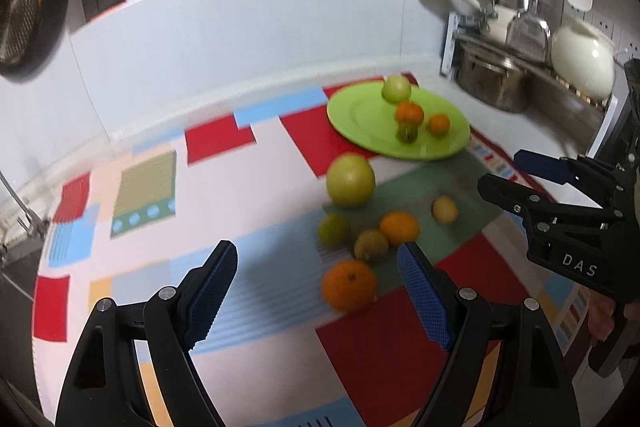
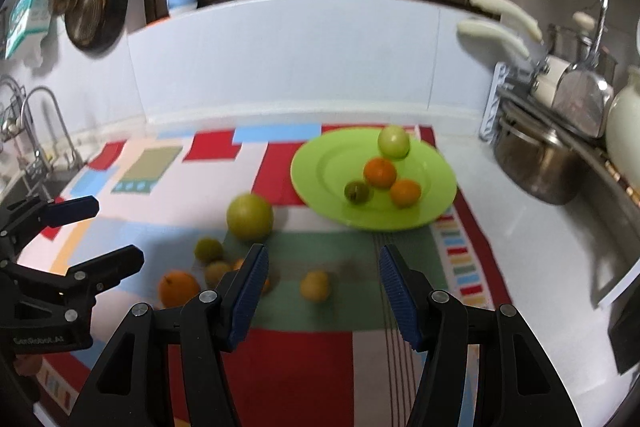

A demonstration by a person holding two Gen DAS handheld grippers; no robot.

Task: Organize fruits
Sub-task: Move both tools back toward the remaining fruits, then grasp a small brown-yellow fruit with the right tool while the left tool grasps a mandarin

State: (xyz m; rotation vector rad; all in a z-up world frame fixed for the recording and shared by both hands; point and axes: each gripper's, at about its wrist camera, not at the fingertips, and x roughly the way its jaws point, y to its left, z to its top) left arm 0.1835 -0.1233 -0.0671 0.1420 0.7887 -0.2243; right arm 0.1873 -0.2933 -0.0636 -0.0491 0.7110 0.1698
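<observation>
Left gripper (image 1: 316, 291), right gripper (image 2: 322, 291): both released, holding nothing. Six fruits loose on mat (image 2: 304, 367); four on plate (image 2: 320, 163). Risk: nudged orange (image 1: 349, 285) likely rolls.

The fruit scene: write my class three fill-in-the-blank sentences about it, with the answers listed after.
1. The plate holding fruit is ____ in colour.
2. The number of fruits on the plate is ____.
3. The biggest fruit on the cloth, a green one, lies ____ the plate, not on it.

Answers: green; four; beside
</observation>
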